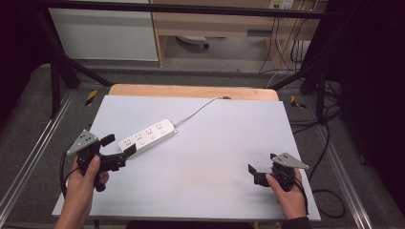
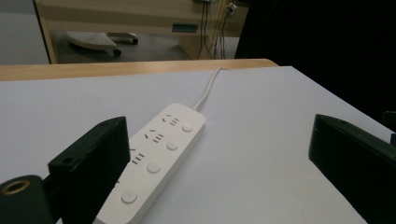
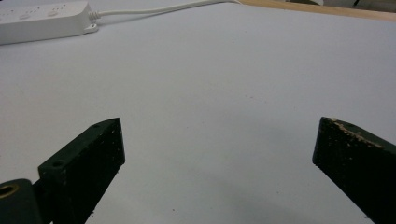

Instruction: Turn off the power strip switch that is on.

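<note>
Counter [image 1: 200,157] space at the left is taken up by a white power strip [image 1: 148,136], laid diagonally, its cord [image 1: 198,111] run toward the far edge. The left hand-held gripper [image 1: 120,149] is held spread at the strip's near end, one jaw just beside it. The right hand-held gripper [image 1: 252,173] is held spread too, near the right edge, well apart from the strip.

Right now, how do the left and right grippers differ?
The left gripper sits at the near end of the white power strip, one jaw beside it; the right gripper is over bare white table, far from the strip. The left gripper's jaws look clean in its own view; the right's carry pale specks. Both are open, each held in one hand.
</note>
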The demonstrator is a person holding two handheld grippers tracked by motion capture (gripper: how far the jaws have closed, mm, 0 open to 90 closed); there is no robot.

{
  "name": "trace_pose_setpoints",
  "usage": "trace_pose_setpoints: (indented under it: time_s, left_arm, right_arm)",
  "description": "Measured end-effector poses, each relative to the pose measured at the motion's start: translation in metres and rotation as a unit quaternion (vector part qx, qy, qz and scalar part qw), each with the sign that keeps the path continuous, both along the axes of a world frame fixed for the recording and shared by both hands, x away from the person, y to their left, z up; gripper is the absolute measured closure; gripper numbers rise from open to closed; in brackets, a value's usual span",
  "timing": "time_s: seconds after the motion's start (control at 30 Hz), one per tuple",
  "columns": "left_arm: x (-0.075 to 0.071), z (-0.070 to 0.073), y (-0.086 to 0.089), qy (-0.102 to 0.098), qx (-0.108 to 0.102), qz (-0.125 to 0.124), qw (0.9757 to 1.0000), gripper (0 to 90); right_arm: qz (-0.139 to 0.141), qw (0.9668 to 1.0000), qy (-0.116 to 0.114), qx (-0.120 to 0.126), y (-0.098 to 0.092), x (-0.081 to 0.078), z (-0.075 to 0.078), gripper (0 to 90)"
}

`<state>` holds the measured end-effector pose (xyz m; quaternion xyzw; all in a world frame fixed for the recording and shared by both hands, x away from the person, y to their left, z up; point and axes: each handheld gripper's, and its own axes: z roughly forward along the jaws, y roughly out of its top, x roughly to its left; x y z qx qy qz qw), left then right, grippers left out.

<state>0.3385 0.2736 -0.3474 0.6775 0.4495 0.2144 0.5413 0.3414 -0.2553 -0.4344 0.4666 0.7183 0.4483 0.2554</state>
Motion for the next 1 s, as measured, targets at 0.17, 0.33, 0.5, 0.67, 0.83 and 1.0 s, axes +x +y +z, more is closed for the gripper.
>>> trace_pose_setpoints:
  time_s: [0.17,0.33,0.5,0.67,0.83,1.0]
  left_arm:
    - [-0.006,-0.003,0.005,0.003,0.005,0.000,1.0000,5.2]
    - [-0.010,-0.008,0.011,0.005,0.013,0.004,0.9999,5.3]
    - [-0.012,-0.014,0.018,0.007,0.022,0.014,0.9996,5.7]
    - [-0.013,-0.024,0.030,0.007,0.028,0.029,0.9991,6.2]
    - [-0.016,-0.036,0.041,0.009,0.027,0.029,0.9992,6.8]
    - [-0.018,-0.053,0.044,0.019,0.031,0.024,0.9990,7.7]
  right_arm:
    - [-0.003,1.0000,-0.002,0.004,0.000,0.001,0.000,2.9]
    - [-0.002,1.0000,-0.001,0.000,-0.001,0.001,0.000,2.9]
    - [-0.002,1.0000,-0.001,0.000,-0.001,0.001,0.000,2.9]
    - [-0.005,1.0000,-0.002,0.003,-0.001,0.001,0.000,2.8]
    - [-0.004,1.0000,0.000,-0.001,-0.001,0.001,-0.001,2.8]
    - [-0.006,0.9999,0.003,-0.009,0.000,0.002,-0.003,2.8]
